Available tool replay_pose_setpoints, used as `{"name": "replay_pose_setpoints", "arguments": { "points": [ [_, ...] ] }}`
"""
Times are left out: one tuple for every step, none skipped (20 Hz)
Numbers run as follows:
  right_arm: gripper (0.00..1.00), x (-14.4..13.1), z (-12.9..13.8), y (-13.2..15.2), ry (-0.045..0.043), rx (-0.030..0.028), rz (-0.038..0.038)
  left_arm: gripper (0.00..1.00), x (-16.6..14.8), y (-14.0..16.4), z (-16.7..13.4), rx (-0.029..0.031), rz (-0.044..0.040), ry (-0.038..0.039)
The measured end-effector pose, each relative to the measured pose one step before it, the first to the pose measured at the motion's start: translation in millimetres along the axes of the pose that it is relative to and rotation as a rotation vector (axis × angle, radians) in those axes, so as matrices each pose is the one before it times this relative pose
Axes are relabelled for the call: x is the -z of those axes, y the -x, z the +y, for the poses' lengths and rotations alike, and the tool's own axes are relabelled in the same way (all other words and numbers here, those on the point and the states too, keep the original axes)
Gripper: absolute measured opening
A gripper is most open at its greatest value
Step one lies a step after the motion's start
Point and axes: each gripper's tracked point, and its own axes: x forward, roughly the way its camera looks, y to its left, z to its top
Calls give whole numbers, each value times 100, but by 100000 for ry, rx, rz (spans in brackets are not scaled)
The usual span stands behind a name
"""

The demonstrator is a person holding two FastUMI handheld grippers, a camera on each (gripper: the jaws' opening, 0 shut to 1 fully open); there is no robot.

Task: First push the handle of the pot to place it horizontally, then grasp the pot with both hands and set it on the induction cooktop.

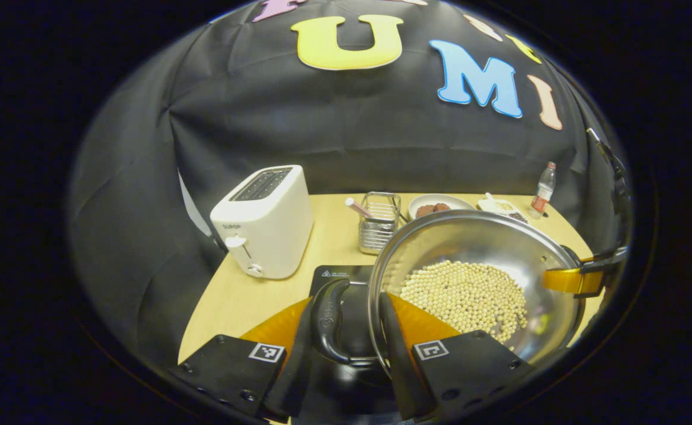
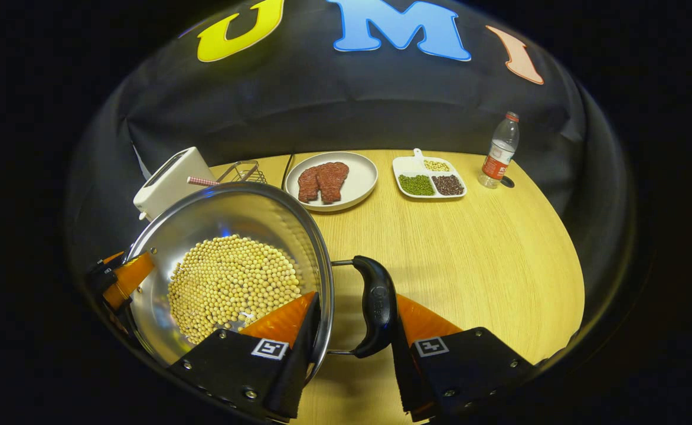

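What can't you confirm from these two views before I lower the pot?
- Black induction cooktop, left gripper view: mostly covered by the steel pot of soybeans and left gripper.
- Pot's underside and its gap to the cooktop: hidden by its own bowl.
- Right gripper, right gripper view: pad contact on the black pot handle unclear.

Silver pot holds pale yellow beans; black handle; white toaster at ten o'clock; tan wooden table.
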Motion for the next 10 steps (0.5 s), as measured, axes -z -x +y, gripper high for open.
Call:
{"name": "replay_pose_setpoints", "arguments": {
  "points": [
    [63, -8, 322, -79, -28, -51, 119, 65, -85, -72, -40, -42, -84, -1],
    [63, -107, 397, 2, 43, 61, 145, 62, -8, 17, 58, 87, 9, 168],
    [63, -44, 367, -29, 88, 158, 0, 62, -39, -85, -18, 47, 55, 86],
    [63, 44, 314, -115, 257, 196, 109, 62, 61, -55, 24, 85, -27, -103],
    [63, -26, 245, 20, 103, 266, 111, 62, -9, -41, -18, 118, 186, 175],
    [63, -51, 268, -151, 95, 243, 7, 65, 11, -68, 24, 147, 162, 250],
    [63, 5, 453, 15, 76, 322, -100, 65, 72, -24, -38, 227, 392, 316],
    [63, 58, 341, -90, 150, 283, -38, 65, 40, 71, 42, 156, 333, 98],
    [63, -15, 272, -74, 379, 197, -91, 65, -46, 17, 22, 212, 294, -50],
    [63, 143, 259, -185, 225, 145, 357, 62, -72, -45, 55, 135, 25, -159]
  ]
}}
